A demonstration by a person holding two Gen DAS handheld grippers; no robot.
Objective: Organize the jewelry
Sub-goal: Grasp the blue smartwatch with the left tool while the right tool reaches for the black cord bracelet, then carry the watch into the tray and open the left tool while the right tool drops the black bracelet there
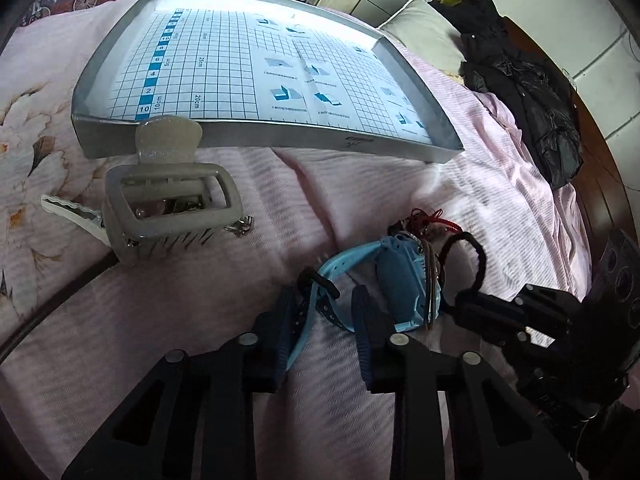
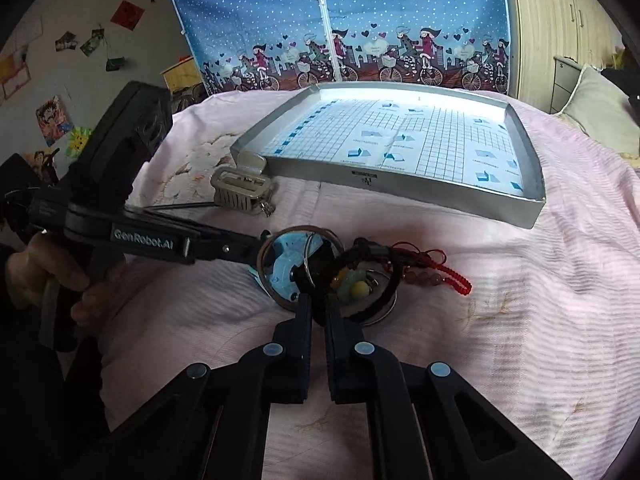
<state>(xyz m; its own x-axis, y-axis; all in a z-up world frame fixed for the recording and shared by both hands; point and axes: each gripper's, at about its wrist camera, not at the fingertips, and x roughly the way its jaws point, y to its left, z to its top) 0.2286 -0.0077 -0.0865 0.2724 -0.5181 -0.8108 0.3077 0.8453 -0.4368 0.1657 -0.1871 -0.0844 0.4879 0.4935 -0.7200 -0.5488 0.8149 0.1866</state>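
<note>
Left wrist view has our left claw (image 1: 324, 312) low over the pink bed cover (image 1: 200, 320), its fingers parted with the strap of a light blue watch (image 1: 396, 276) running between them; we cannot tell whether the pads actually press the strap. The watch lies in a small heap with a black hair tie (image 1: 476, 256) and a red cord (image 1: 436, 222). Off to the left a grey hair claw clip (image 1: 168, 204) sits on the cover, with a white clip (image 1: 72, 212) poking out from behind it and a small silver piece (image 1: 240, 226) just beside it. Beyond them lies a shallow silver tray (image 1: 256, 136) lined with a blue-and-white grid sheet, with no jewelry in it.

From the right wrist view, our right claw (image 2: 318, 308) is nearly closed, its tips pinching the black hair tie (image 2: 360, 248) at the near edge of the heap. Metal bangles (image 2: 304, 236) ring the watch (image 2: 284, 268), and a few pale beads (image 2: 352, 284) lie inside the tie. The red cord (image 2: 444, 272) with reddish beads trails off to the right. The left claw (image 2: 260, 248) reaches into the heap from the left, held by a hand (image 2: 44, 276). The tray (image 2: 400, 188) rests farther back, apart from the heap, and the grey clip (image 2: 240, 190) stands just at its near left corner.
</note>
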